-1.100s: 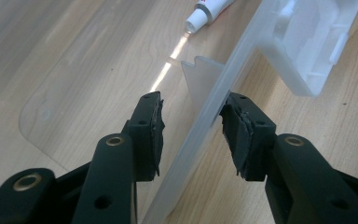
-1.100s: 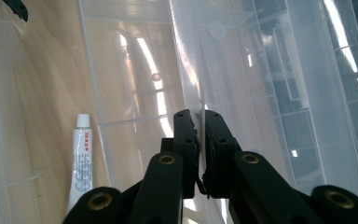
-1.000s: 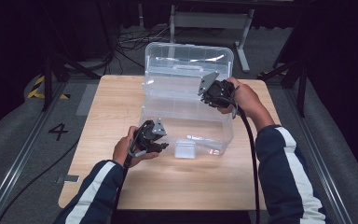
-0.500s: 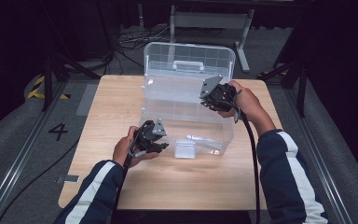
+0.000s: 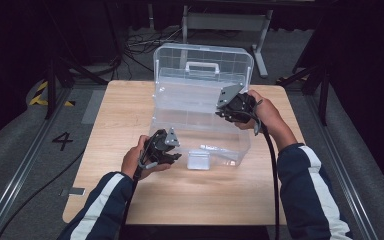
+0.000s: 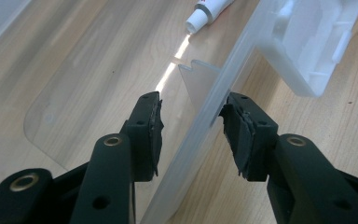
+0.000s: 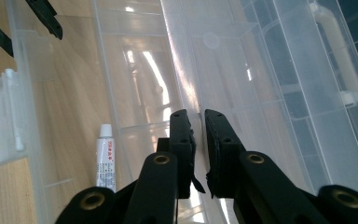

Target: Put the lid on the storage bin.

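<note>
Clear plastic box (image 5: 200,115) at table (image 5: 130,115) centre, lid up at 12 o'clock. White tube (image 7: 106,158) lies inside. Left gripper (image 5: 172,150) straddles front wall, jaws apart; right gripper (image 5: 220,107) nearly closed on lid edge.

The right gripper (image 7: 199,140) has its jaws nearly closed on a thin rim of the clear plastic box (image 7: 261,70), beside a small white tube (image 7: 106,161) lying inside on the box's floor over the desk (image 7: 0,186).
</note>
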The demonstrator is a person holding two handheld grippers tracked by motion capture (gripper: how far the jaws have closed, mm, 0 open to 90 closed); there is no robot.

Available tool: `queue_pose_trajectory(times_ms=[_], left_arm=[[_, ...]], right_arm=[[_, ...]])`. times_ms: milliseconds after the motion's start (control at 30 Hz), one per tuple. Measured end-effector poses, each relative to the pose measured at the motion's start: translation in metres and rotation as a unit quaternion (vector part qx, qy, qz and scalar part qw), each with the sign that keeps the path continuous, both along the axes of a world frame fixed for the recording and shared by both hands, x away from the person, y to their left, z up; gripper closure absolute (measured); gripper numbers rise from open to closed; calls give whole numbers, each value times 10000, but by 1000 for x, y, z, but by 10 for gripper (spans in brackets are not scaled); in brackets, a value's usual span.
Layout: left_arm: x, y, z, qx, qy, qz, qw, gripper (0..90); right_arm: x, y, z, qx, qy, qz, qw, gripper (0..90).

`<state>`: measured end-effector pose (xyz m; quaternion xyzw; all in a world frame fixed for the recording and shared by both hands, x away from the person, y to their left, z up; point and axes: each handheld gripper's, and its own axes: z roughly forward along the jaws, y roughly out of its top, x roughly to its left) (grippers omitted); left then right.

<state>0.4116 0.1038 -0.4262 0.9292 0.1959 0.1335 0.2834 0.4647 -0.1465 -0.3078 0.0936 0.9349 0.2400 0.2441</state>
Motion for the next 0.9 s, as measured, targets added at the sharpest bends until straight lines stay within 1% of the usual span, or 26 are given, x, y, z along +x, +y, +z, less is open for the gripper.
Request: queue_pose_trajectory(times_ms=[133, 233, 367, 633, 900], left_arm=[[0, 0, 0, -3, -7, -7, 10000, 573], [0, 1, 0, -16, 17, -23, 10000, 574], [1, 1, 0, -56, 51, -21, 10000, 580], [1, 1, 0, -56, 46, -32, 10000, 582], [1, 1, 0, -48, 26, -45, 10000, 582]], right_arm=[[-2, -2, -2, 108, -52, -53, 9999, 813], [-3, -5, -4, 263, -15, -61, 9996, 813], [-5, -7, -6, 380, 0, -62, 9993, 810], [-7, -9, -8, 508, 32, -48, 9987, 802], [-8, -11, -11, 660, -3, -98, 9978, 790]])
